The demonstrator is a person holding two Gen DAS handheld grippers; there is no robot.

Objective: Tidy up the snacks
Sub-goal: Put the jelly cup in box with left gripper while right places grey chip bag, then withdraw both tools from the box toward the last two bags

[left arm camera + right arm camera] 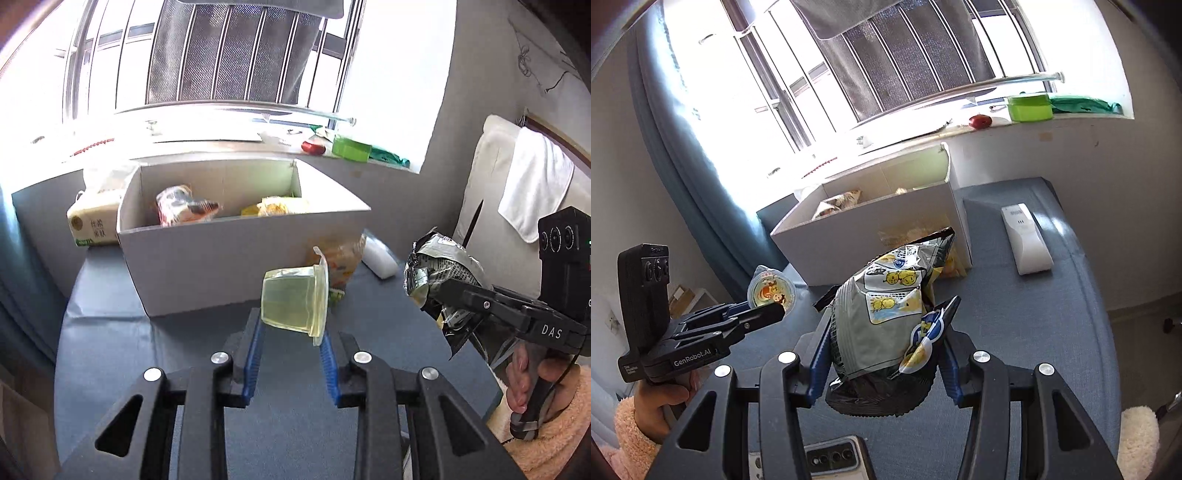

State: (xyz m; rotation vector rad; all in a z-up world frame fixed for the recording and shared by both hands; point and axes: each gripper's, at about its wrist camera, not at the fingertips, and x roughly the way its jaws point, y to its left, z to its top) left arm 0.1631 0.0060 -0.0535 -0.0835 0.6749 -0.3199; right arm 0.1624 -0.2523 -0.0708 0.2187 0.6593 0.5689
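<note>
My left gripper (291, 328) is shut on a clear yellowish jelly cup (295, 299), held tilted above the blue table in front of the white cardboard box (221, 266). Seen from the right wrist, the same cup (771, 290) shows its printed lid in the left gripper (768, 310). My right gripper (888, 314) is shut on a silver snack bag (886, 317) with yellow cartoon prints, lifted off the table. This bag (439, 266) and gripper (443, 295) appear at the right in the left wrist view. The box (868, 229) holds a red-and-white packet (184, 208) and a yellow packet (277, 206).
Another snack packet (341, 262) leans against the box's front right corner. A tissue pack (92, 221) stands left of the box, a white remote-like device (1027, 240) lies to its right. A phone (831, 459) lies at the near table edge. The window sill carries a green box (1028, 107).
</note>
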